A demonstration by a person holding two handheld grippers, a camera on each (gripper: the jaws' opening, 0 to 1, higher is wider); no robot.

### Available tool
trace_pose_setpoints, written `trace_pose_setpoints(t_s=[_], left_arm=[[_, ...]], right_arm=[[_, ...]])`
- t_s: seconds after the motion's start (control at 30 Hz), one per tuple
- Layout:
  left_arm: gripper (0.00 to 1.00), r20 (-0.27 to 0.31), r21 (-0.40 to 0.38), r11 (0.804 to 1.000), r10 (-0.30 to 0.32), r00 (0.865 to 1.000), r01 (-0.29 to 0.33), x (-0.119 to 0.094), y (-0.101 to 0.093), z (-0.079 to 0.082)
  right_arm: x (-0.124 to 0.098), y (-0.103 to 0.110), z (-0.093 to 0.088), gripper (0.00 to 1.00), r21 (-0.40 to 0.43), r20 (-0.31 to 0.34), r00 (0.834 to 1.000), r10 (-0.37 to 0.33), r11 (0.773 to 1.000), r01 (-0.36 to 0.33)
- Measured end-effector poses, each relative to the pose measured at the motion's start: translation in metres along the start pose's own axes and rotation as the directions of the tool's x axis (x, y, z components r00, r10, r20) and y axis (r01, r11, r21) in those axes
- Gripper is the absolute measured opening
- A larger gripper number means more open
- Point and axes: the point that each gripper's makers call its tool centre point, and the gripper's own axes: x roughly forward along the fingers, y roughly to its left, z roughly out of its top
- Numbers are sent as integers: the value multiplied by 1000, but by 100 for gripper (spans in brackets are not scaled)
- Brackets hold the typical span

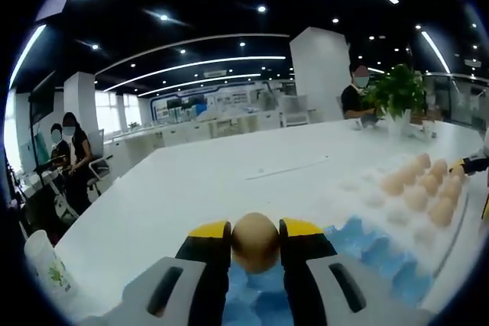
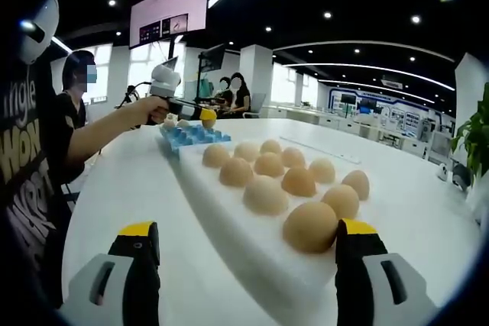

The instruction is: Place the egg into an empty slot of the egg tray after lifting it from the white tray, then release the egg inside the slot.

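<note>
Egg (image 1: pixel 254 242) pinched in my left gripper (image 1: pixel 254 236) hovers over the blue egg tray (image 1: pixel 367 246), ready for a slot, while my right gripper (image 2: pixel 248 246) waits spread at six o'clock by the white tray (image 2: pixel 229 223).

Eggs on white tray (image 2: pixel 229 211): ten. Egg (image 1: pixel 254 241) in left claw (image 1: pixel 255 236): one.

eggs (image 2: pixel 269 164) on white tray (image 2: pixel 229 219), blue egg tray (image 2: pixel 187 137)

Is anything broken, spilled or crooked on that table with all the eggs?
Nothing stands out. The left tongs hold one egg whole above the blue egg tray. The other eggs sit intact in rows on the white tray, with no cracks or spills visible. The right tongs are open.
</note>
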Motion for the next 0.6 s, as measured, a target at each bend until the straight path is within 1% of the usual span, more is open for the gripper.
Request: trace_pose_setpoints(t_s=[0.57,0.6], left_arm=[[25,-7,-13,998,67,998,-67,-6,36,-6],[25,-8,-13,997,70,998,-70,-7,35,-7]], right_arm=[[0,0,-1,100,-4,-2,1000,-3,1000,3],[0,0,-1,100,-5,-3,1000,-3,1000,3]])
